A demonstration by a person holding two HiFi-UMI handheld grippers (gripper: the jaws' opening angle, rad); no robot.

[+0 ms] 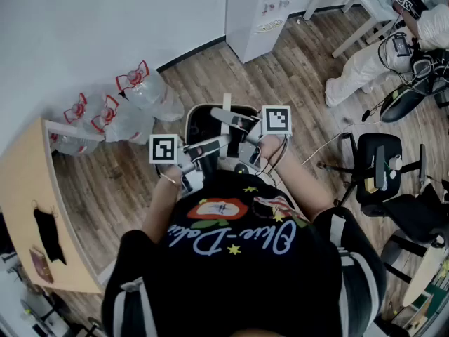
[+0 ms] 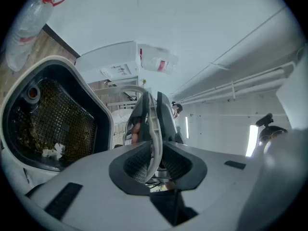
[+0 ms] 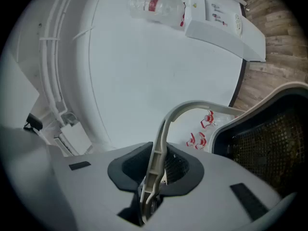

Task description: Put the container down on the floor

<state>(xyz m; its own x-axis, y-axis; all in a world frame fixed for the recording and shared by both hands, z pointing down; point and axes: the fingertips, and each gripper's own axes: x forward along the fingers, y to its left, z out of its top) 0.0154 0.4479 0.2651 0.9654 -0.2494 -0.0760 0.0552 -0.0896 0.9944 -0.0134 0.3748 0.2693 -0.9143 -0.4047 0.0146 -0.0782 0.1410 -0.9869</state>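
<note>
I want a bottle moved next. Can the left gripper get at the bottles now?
Probably not: the left gripper is shut on the container's handle, and the bottles lie apart on the floor.

left gripper: level, jaws clamped on handle | right gripper: level, jaws clamped on handle

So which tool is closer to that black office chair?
Right. The right tool grips the handle of the container from the side facing the chair. The left tool grips the same handle from the far side, toward the wooden desk.
</note>
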